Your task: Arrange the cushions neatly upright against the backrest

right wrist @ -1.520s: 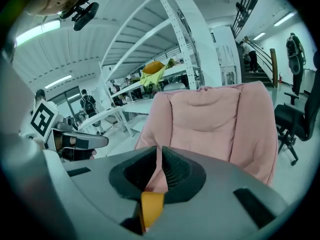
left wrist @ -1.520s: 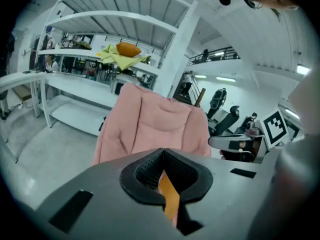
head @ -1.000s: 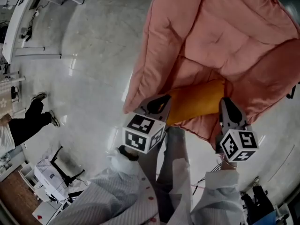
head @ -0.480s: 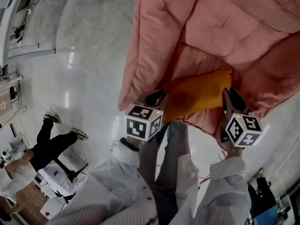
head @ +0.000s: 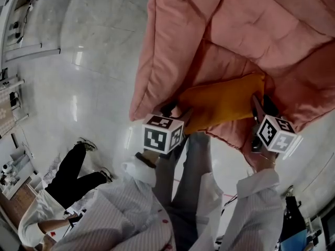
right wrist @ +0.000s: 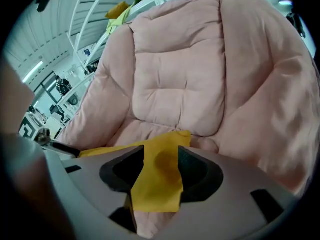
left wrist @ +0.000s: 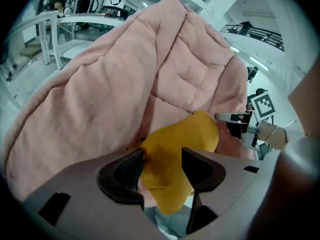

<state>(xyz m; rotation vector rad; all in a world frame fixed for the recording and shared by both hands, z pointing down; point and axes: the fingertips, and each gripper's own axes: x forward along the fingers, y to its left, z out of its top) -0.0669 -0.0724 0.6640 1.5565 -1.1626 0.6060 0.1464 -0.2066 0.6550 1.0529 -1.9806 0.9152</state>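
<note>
A yellow-orange cushion [head: 225,101] lies across the front of the seat of a big pink padded chair [head: 235,30]. My left gripper [head: 175,111] is at the cushion's left end and my right gripper [head: 259,106] at its right end. In the left gripper view a cushion corner [left wrist: 175,184] sits loosely between the jaws of the left gripper [left wrist: 162,156], which have just been opening. In the right gripper view the other corner [right wrist: 157,184] lies between the jaws of the right gripper [right wrist: 160,154], which have also just been opening. The pink backrest [right wrist: 175,79] rises behind the cushion.
Glossy pale floor [head: 94,61] spreads left of the chair. A person in dark trousers [head: 78,171] bends at the lower left. White frames and shelving [head: 21,14] stand at the upper left. The legs [head: 191,161] of the person holding the grippers stand at the chair's front edge.
Both grippers have come down with the cushion to the front of the seat, and their jaws have parted around its corners. The person at the left has walked on.
</note>
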